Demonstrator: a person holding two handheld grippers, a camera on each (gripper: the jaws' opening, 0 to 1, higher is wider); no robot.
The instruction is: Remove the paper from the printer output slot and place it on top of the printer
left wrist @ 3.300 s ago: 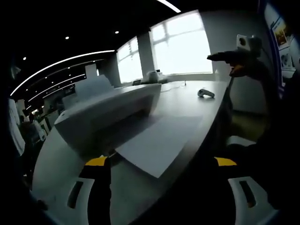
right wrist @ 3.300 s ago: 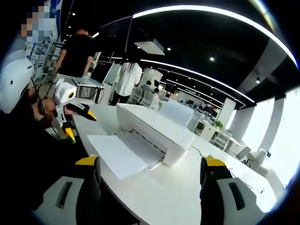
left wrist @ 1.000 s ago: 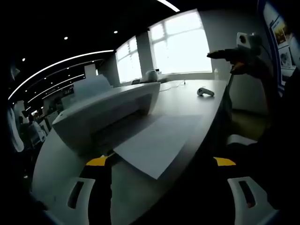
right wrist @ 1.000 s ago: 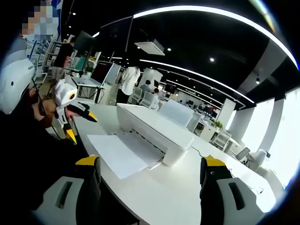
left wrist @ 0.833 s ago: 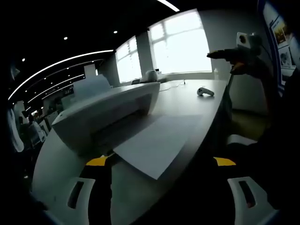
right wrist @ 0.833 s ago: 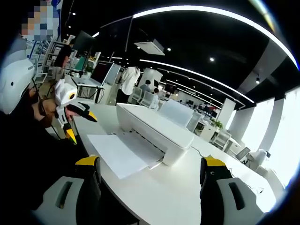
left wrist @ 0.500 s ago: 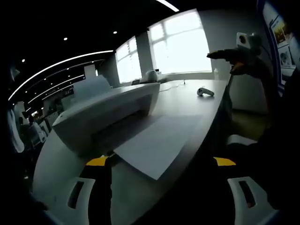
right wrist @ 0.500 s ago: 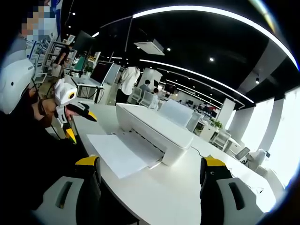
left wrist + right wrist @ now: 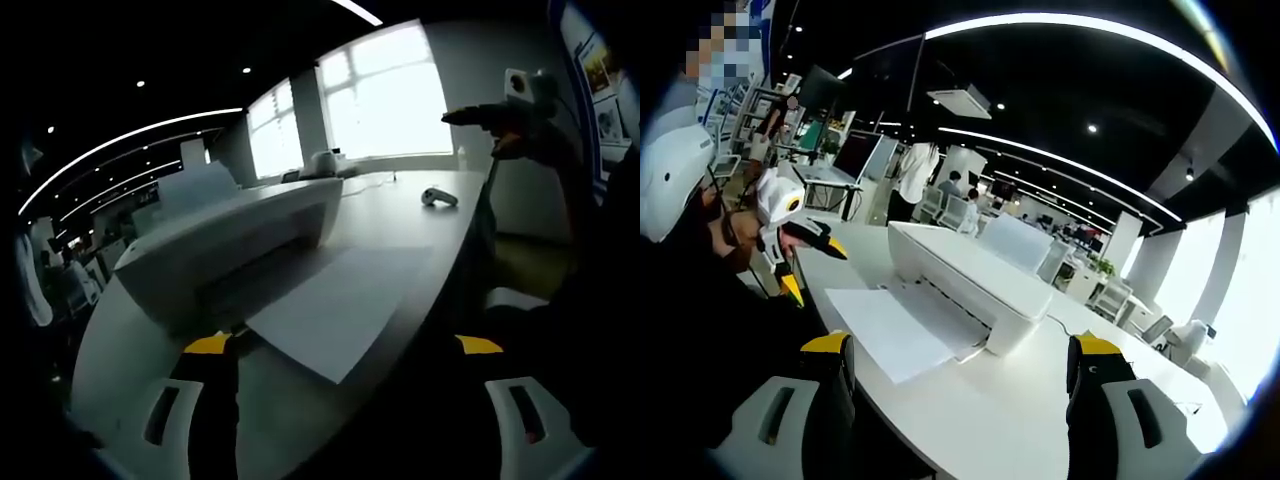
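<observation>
1. The right gripper (image 9: 955, 395) hangs with its jaws spread wide and nothing between them, held back from the table (image 9: 1020, 430) edge, which reads as a pause before the reach.
2. The left gripper (image 9: 340, 400) is likewise wide open and empty, its yellow-tipped jaws rising either side of the near corner of the paper (image 9: 340, 305); seen from the right gripper view it sits low to the left, short of the sheet.
3. The paper lies flat just ahead of both grippers, its far end tucked into the output slot and its near end hanging toward the table edge, so a free edge is on offer to either jaw pair.
4. The printer (image 9: 970, 275) stands beyond the sheet, its flat top bare, the likely landing place.
5. Farther along the table from the left gripper rests a small white device (image 9: 438, 198), well apart from the printer; past the right gripper, people (image 9: 912, 170) stand among desks.
6. Against the frames from moments earlier, almost nothing differs: both grippers remain open and parked, the sheet lies where it did, and only the left view has drifted slightly.
</observation>
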